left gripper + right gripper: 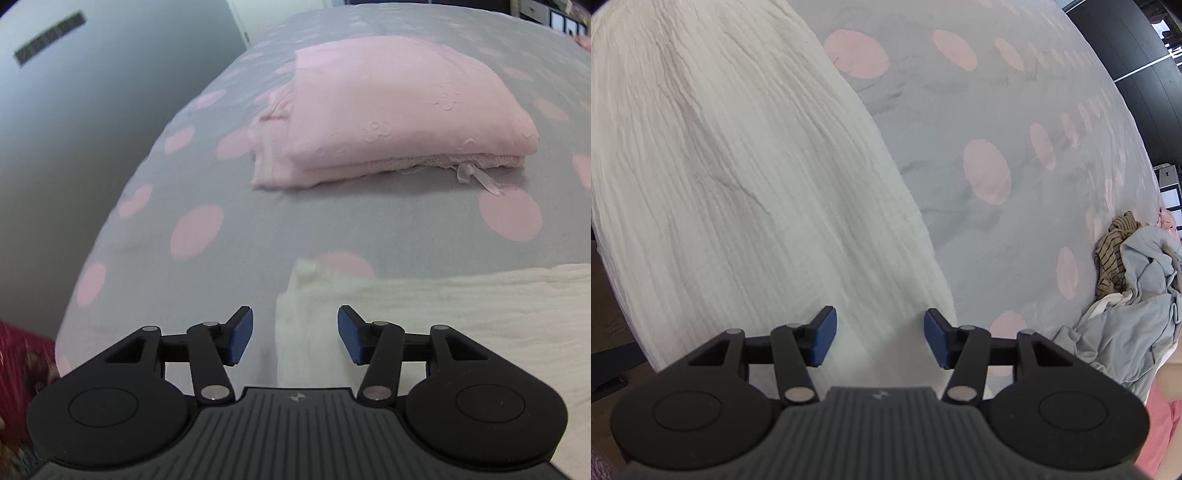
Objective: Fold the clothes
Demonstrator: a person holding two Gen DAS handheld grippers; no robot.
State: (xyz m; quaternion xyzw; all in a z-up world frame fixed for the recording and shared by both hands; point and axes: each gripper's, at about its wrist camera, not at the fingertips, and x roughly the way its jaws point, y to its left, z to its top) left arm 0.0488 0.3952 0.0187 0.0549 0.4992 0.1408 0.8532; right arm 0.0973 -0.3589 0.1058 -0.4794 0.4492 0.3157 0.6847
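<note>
Two handheld grippers hover over a white crinkled garment spread on a polka-dot bed.

The left gripper (295, 334), blue pads apart and gripping nothing, hangs above a corner of the white garment (461, 317); a folded pink garment (399, 114) lies beyond it on the grey bedspread (229, 184). The right gripper (880, 338), jaws likewise apart and empty, hangs over the cloth's edge, with a heap of unfolded clothes (1137, 295) at far right.
</note>
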